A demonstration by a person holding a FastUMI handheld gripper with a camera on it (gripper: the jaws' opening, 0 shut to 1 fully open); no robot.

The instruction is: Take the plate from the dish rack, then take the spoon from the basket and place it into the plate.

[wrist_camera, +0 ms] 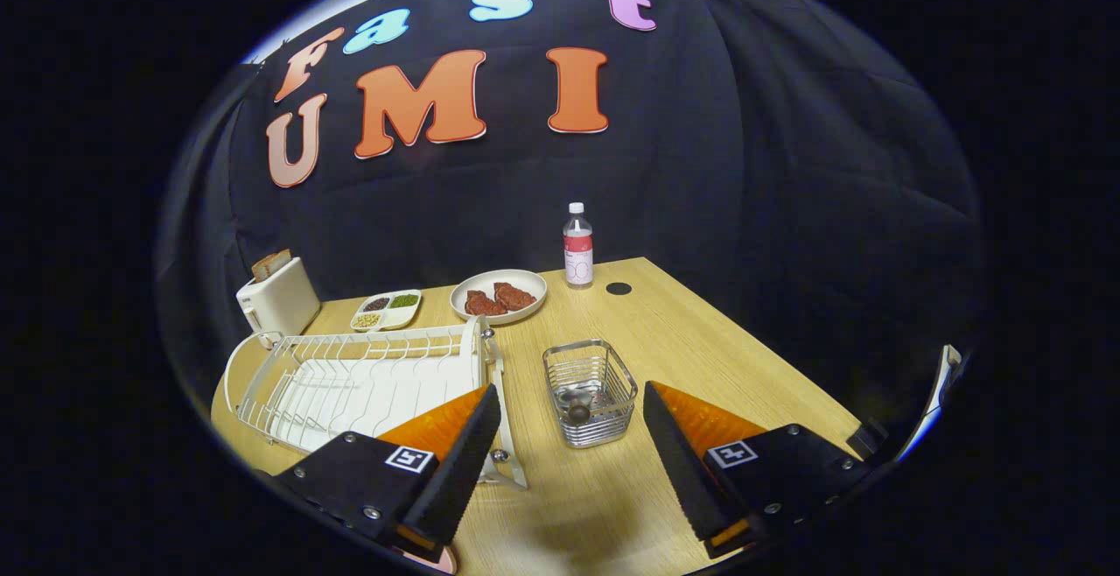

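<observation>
1. The tongs (573, 471) hang spread and empty above the surface (700, 340).
2. The wire basket (590, 390) sits just ahead, between the fingers; the spoon (577, 408) lies low inside, so a shallow dip may snag the rim.
3. The dish rack (367, 379) stands beyond the left finger; I cannot make out a plate in it.
4. The bottle (577, 246) label is too small to read.

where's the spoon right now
In the gripper view, the spoon lies inside the wire basket, between the open gripper's fingers, right of the dish rack.
</observation>
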